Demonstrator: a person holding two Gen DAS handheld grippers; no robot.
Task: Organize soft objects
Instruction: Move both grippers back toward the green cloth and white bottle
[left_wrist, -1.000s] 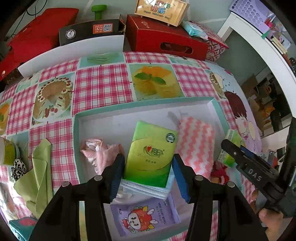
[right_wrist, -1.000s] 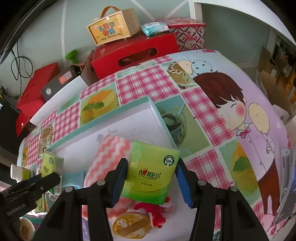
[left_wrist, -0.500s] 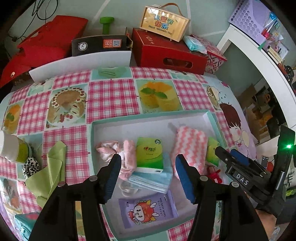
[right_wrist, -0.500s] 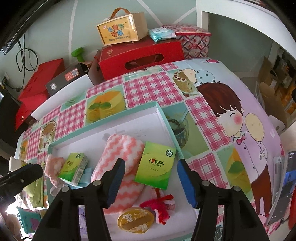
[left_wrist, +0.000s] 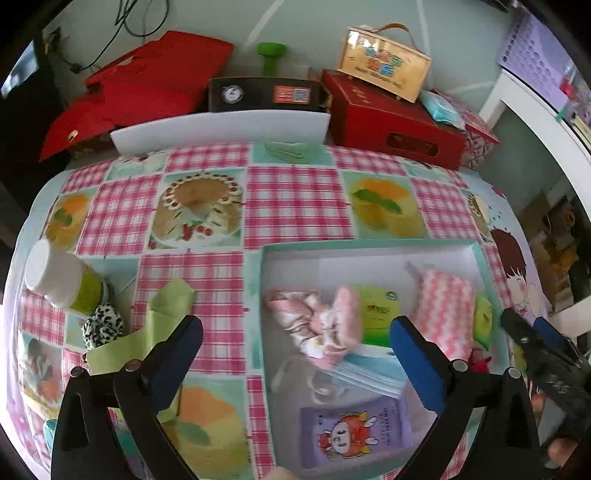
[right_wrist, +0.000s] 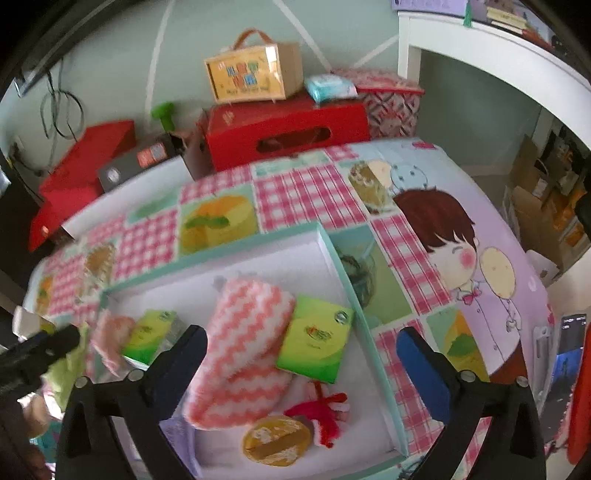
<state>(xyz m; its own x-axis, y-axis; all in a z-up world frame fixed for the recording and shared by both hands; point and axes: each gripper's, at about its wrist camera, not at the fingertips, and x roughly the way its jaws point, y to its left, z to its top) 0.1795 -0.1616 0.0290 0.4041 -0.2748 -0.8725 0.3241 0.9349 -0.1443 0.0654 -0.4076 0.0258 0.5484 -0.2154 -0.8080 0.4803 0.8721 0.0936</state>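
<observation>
1. Left wrist view: the left gripper (left_wrist: 295, 354) hangs above the table with its blue-padded jaws spread wide and nothing between them.
2. Below it a shallow teal-rimmed tray (left_wrist: 369, 244) sits on the checked tablecloth (left_wrist: 295, 199). Inside lie a crumpled pink cloth (left_wrist: 317, 325), a green tissue pack (left_wrist: 378, 314) just beside it, a pink-and-white zigzag towel (left_wrist: 443, 314), a stack of blue face masks (left_wrist: 369, 373) and a purple wipes packet (left_wrist: 351, 435).
3. Outside the tray, to the left, a folded green cloth (left_wrist: 162, 317) lies on the tablecloth near a leopard-print piece (left_wrist: 101, 326) and a white-lidded jar (left_wrist: 59, 277).
4. Right wrist view: the right gripper (right_wrist: 301, 354) also hangs wide open, holding nothing, over the tray's right end (right_wrist: 354, 295).
5. A second green tissue pack (right_wrist: 316, 341) lies flat in the tray, touching the zigzag towel (right_wrist: 243, 347) and close to the right rim. In front of it are a red-and-white yarn piece (right_wrist: 325, 410) and a round yellow packet (right_wrist: 277, 441).
6. Red boxes (right_wrist: 288, 129) and a small carton with a handle (right_wrist: 251, 70) stand behind the table.
</observation>
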